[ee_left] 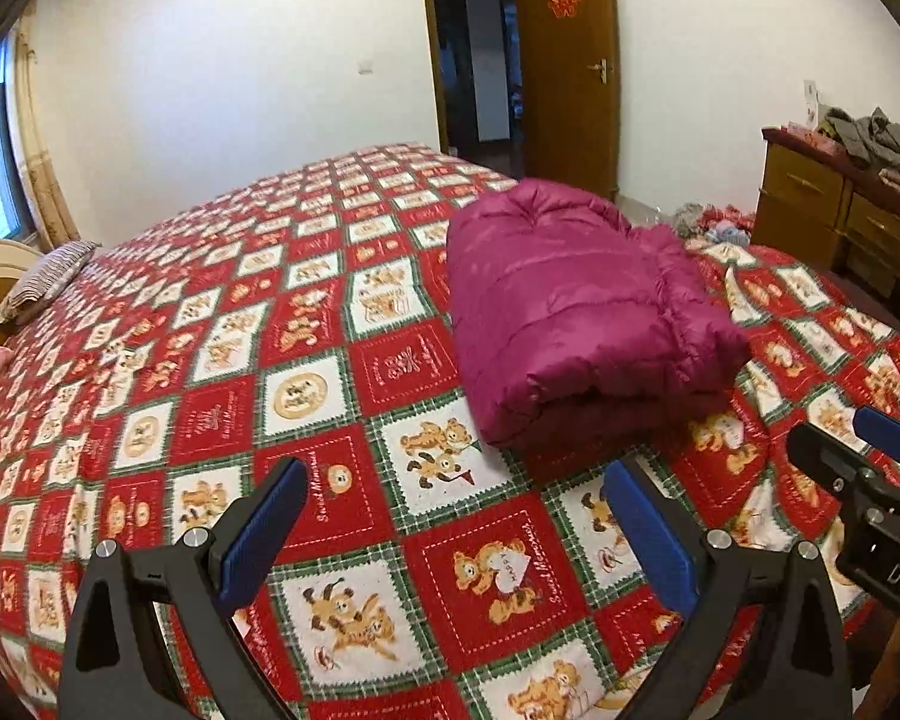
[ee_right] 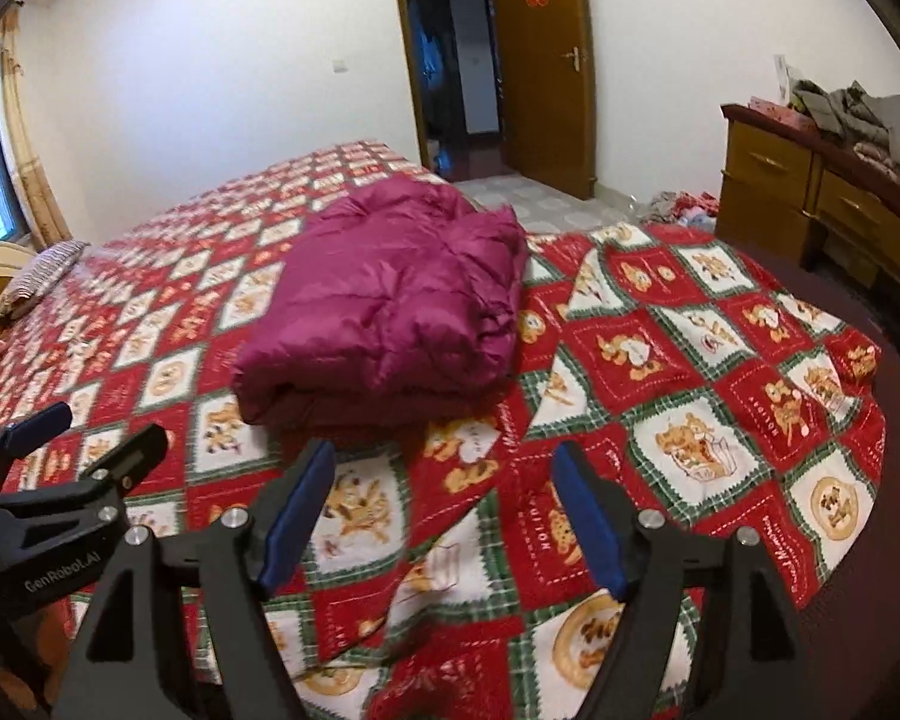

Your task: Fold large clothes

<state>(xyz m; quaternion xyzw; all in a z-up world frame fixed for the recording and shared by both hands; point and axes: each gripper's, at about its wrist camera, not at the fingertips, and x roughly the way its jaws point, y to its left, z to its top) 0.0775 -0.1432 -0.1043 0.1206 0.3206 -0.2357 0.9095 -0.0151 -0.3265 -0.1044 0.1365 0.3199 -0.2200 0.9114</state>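
L gripper (ee_left: 453, 531) hovers low over the bedspread (ee_left: 330, 372), fingers spread wide, nothing btwn them; R gripper (ee_right: 444, 516) level beside it, jaws also wide apart & empty; each shows at the edge of the other's view. Magenta puffer jacket (ee_left: 576, 312) lies folded into a thick bundle on the bed, ahead of both, apart from the fingertips; it sits fwd-right of the L gripper, fwd-left of the R gripper.
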